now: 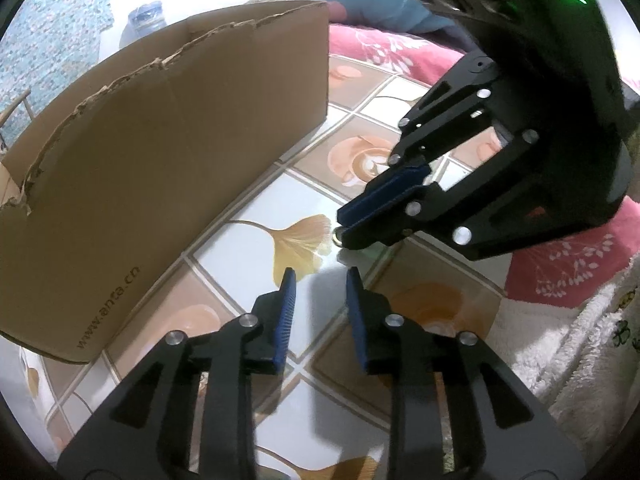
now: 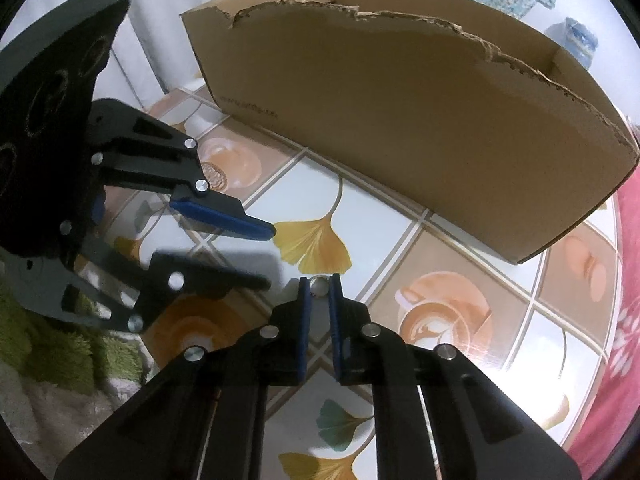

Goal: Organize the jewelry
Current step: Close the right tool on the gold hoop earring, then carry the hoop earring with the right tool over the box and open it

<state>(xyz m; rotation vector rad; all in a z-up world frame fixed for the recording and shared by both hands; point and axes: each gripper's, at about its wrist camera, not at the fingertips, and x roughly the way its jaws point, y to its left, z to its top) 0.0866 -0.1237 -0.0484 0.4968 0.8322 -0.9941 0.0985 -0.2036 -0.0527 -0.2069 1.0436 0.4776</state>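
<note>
A small silver ring [image 2: 319, 285] is pinched between the blue pads of my right gripper [image 2: 319, 282], low over the tiled tabletop; in the left wrist view the ring [image 1: 338, 236] pokes out of the right gripper's [image 1: 343, 227] tips. My left gripper [image 1: 320, 276] is open and empty, just in front of the right one; the right wrist view shows it [image 2: 269, 258] at the left with its jaws apart. A torn brown cardboard box [image 1: 168, 152] stands on the table behind both grippers; it also shows in the right wrist view [image 2: 408, 120]. Its inside is hidden.
The tabletop [image 2: 460, 308] has a glossy cover printed with coffee cups and ginkgo leaves. A pink floral cloth [image 1: 560, 264] and white fluffy towel [image 1: 568, 352] lie at its right edge. A green fluffy cloth [image 2: 48, 336] lies at the left. A small patterned round item [image 2: 214, 172] lies behind the left gripper.
</note>
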